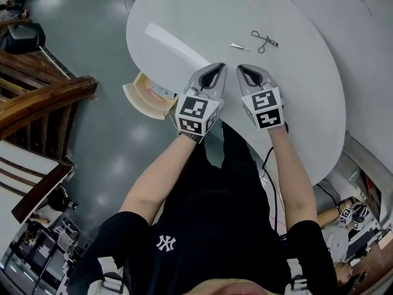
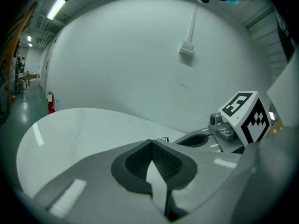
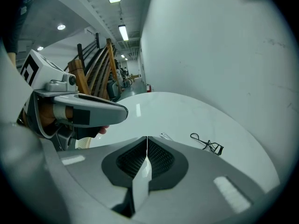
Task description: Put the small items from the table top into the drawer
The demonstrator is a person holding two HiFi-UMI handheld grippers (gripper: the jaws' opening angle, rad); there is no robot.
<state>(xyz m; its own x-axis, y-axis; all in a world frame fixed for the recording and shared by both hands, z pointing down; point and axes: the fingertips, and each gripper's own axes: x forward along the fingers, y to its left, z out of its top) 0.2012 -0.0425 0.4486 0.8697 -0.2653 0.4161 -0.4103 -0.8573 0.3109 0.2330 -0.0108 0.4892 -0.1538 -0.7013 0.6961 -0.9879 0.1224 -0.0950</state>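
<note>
On the white oval table [image 1: 295, 97] lie a black eyelash curler [image 1: 264, 40] and a small metal clipper [image 1: 236, 45], both on its far part. My left gripper [image 1: 219, 67] and right gripper [image 1: 242, 69] hover side by side over the table's near middle, short of both items. Each is shut with nothing between its pads. In the right gripper view the curler [image 3: 208, 144] lies ahead to the right and the clipper [image 3: 166, 136] sits just past the jaw tips [image 3: 147, 138]. In the left gripper view the shut tips [image 2: 152, 142] hide most of the curler [image 2: 160, 138].
An open drawer [image 1: 147, 94] with a pale wooden inside sticks out under the table's left edge. A white wall runs along the table's far side. Wooden furniture [image 1: 37, 103] stands on the grey floor at left.
</note>
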